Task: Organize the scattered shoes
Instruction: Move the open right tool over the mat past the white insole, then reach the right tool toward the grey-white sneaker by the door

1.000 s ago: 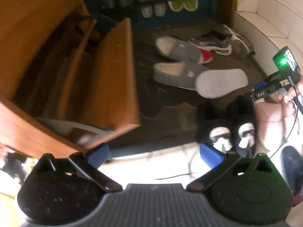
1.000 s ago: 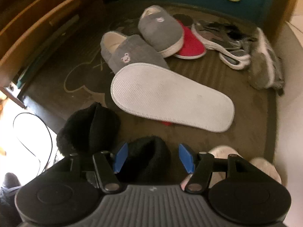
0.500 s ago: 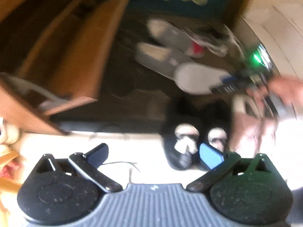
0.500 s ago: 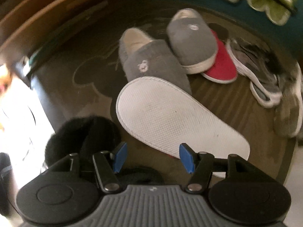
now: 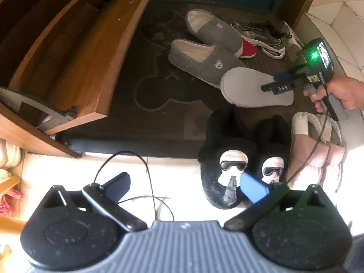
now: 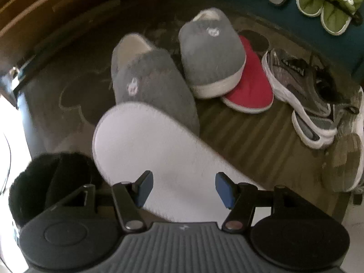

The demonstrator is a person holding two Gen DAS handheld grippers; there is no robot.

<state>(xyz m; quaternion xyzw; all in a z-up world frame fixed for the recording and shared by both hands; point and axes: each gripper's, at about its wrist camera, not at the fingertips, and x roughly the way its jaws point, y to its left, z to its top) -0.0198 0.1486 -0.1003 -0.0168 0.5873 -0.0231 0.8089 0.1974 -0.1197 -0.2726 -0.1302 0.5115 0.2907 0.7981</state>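
Here the overturned white-soled slipper (image 6: 159, 159) lies sole-up on the mat (image 5: 145, 122), directly under the right gripper (image 6: 182, 190), whose jaws gape wide and empty, probably astride its width; its length runs diagonally. The left gripper (image 5: 185, 187), equally open and empty, hangs farther off.

Scattered on a dark mat (image 5: 127, 116): two grey slippers (image 5: 204, 62), an overturned white-soled slipper (image 6: 159, 159), a red shoe (image 6: 250, 91), grey sneakers (image 6: 302, 86) and black fuzzy slippers (image 5: 229, 159).

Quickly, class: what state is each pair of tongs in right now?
Left tongs: open, holding nothing.
Right tongs: open, over the upturned white flat slipper sole, not gripping it.
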